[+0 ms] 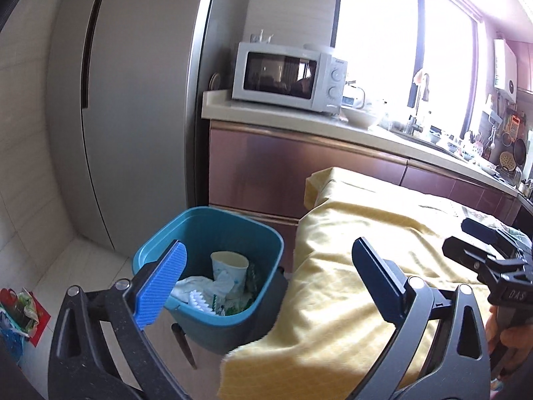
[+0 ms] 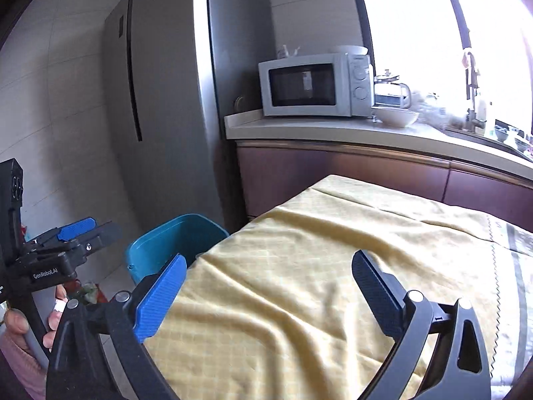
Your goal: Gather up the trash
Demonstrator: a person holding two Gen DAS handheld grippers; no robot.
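A teal trash bin (image 1: pixel 206 233) stands on the floor against the table's left end. It holds a paper cup (image 1: pixel 230 266), crumpled white paper (image 1: pixel 200 285) and green wrappers. My left gripper (image 1: pixel 266 273) hangs open above the bin's right side and the table edge, with nothing between its fingers. My right gripper (image 2: pixel 266 280) is open over the yellow tablecloth (image 2: pixel 316 266), also with nothing in it. In the right wrist view the bin (image 2: pixel 166 243) shows partly behind the table corner, and the left gripper (image 2: pixel 83 228) appears at far left, held by a hand (image 2: pixel 20 326).
A tall grey fridge (image 1: pixel 133 100) stands behind the bin. A white microwave (image 1: pixel 286 76) and a bowl (image 2: pixel 396 116) sit on the counter (image 1: pixel 299 116) beyond the table. Colourful bags (image 1: pixel 20 310) lie on the floor at left. The right gripper (image 1: pixel 493 260) shows at the left wrist view's right edge.
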